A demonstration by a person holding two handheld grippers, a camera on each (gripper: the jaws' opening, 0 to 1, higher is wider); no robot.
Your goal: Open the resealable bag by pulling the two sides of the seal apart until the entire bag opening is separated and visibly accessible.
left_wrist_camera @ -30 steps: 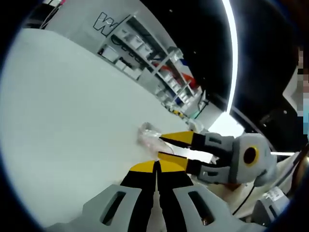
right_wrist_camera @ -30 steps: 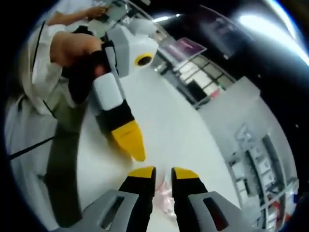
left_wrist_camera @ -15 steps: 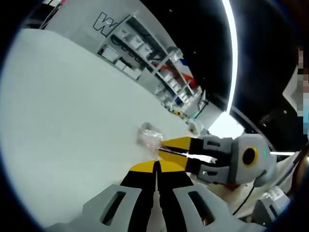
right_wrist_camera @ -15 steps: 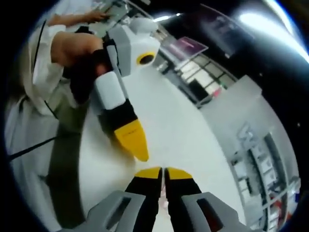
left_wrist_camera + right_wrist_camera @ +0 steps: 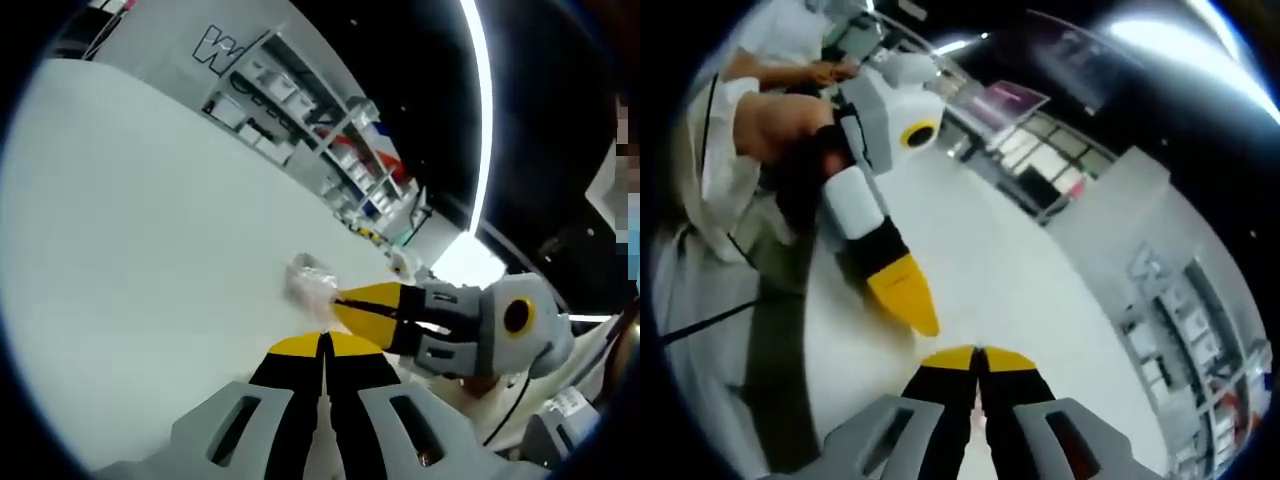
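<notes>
Both the left gripper [image 5: 323, 343] and the right gripper [image 5: 345, 300] have their yellow-tipped jaws pressed closed at the small crumpled clear plastic resealable bag [image 5: 307, 279], which sits at five o'clock on the white desk [image 5: 130, 250], and if either holds too little film, it may slip free.

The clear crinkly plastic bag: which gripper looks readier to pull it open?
Probably the right gripper: in the left gripper view its yellow tips are shut at the clear plastic bag, while the left gripper sits shut just short of it.

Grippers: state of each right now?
Left gripper: shut; bag hold cannot be told.
Right gripper: shut at the clear resealable bag's edge; grip unconfirmed.
</notes>
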